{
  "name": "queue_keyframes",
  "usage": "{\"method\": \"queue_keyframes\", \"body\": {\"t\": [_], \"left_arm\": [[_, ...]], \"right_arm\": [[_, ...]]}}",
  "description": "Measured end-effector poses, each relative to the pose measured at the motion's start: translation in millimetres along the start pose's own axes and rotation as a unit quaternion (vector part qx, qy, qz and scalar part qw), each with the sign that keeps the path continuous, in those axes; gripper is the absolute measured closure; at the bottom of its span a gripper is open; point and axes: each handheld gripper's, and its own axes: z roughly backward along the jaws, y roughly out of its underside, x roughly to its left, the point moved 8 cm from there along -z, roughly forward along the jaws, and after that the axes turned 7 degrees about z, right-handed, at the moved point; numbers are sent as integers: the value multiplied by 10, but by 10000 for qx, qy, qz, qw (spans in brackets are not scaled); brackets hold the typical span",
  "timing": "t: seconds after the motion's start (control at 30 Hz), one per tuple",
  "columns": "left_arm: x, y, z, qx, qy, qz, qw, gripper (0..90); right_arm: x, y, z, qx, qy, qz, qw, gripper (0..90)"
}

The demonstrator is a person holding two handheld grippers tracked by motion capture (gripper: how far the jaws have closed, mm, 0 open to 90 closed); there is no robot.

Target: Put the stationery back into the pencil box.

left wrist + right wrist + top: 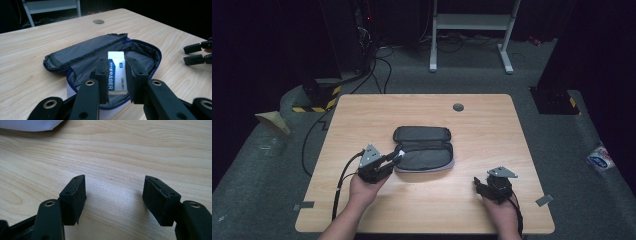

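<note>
An open dark grey pencil case (427,150) lies in the middle of the wooden table (492,125), its lid folded back. My left gripper (395,155) hovers at the case's left end, shut on a white eraser. In the left gripper view the eraser (116,75), with a blue band and "ERASER" print, stands between the jaws of my left gripper (116,60) above the case's grey lining (142,56). My right gripper (478,184) rests near the front right of the table, apart from the case. In the right gripper view, my right gripper (115,182) stands open over bare wood.
A round cable grommet (458,107) sits at the table's far edge. A pale corner of the case (32,125) shows at the top left of the right gripper view. On the floor beyond are a white stand (472,22), cables (377,65) and a plastic bag (599,159).
</note>
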Motion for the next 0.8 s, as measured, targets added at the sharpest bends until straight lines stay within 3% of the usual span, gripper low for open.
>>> {"method": "queue_keyframes", "body": {"t": [0.3,0.8], "left_arm": [[13,-34,-217,398,-181,-269,9987,730],[77,14,-377,708,-462,-93,9964,730]], "right_arm": [[4,1,2,3,-6,0,10000,351],[25,7,12,-1,-70,55,10000,355]]}}
